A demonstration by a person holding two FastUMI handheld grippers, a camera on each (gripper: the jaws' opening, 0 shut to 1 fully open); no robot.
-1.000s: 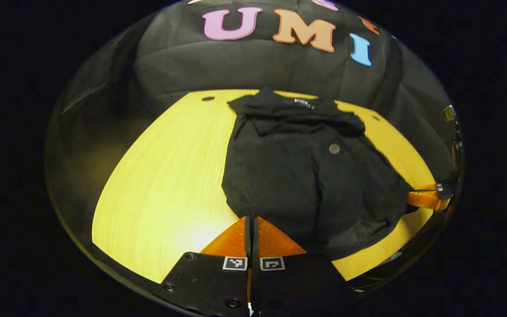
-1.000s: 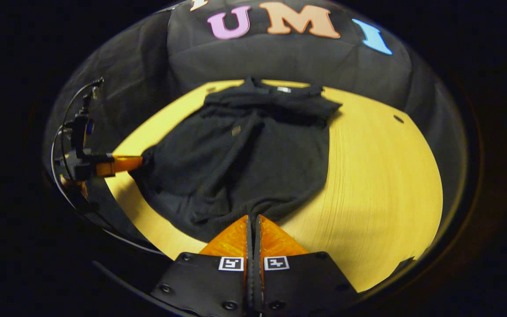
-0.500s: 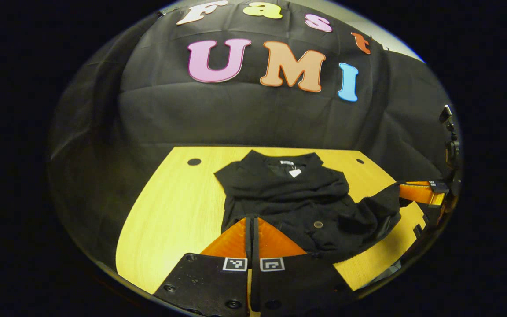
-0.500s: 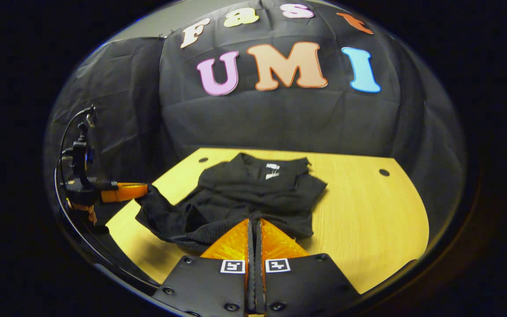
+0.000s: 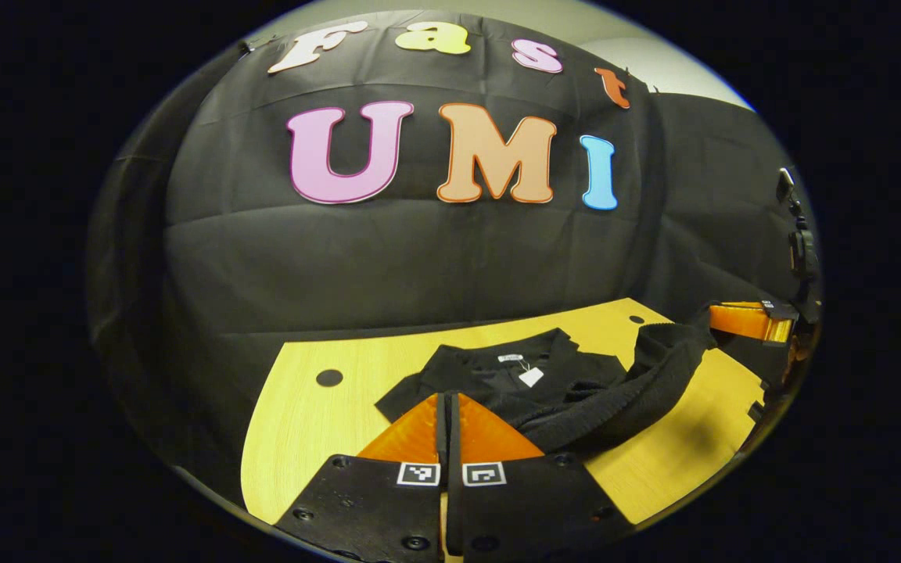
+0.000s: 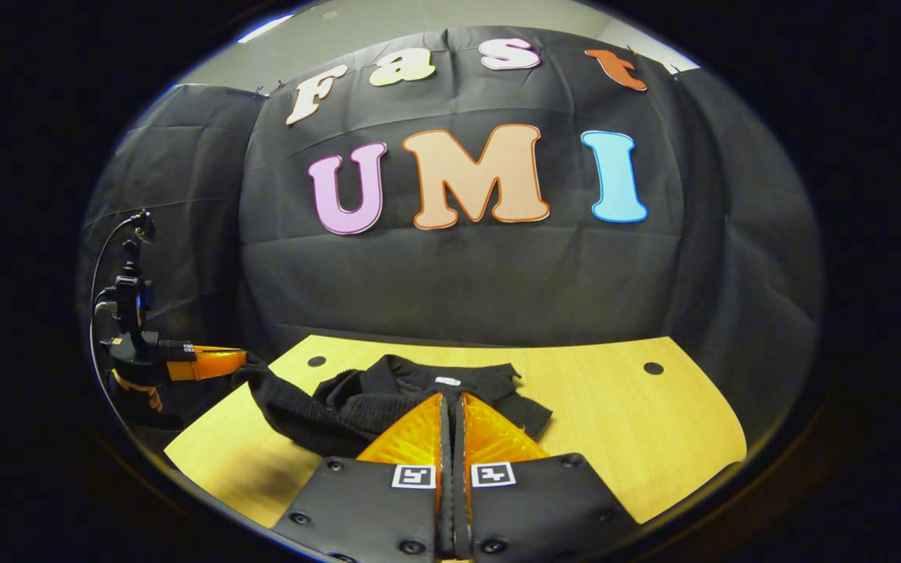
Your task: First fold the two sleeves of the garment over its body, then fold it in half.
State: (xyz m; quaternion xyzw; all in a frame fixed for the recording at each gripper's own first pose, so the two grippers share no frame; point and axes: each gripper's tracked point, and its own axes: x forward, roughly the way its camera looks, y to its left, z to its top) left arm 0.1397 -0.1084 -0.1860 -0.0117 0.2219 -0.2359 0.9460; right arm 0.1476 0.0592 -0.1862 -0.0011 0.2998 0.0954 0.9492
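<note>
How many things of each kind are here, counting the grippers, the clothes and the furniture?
Grippers: 2, the left gripper and the right gripper
Garments: 1, the black garment
Tables: 1, the yellow wooden table
Total: 4

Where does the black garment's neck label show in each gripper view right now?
Left gripper view: the neck label sits low and centre-right, at the collar, above that gripper's fingers.
Right gripper view: the label lies low and centre, just above its fingers.
Shared landmark: the black garment on the yellow table.
</note>
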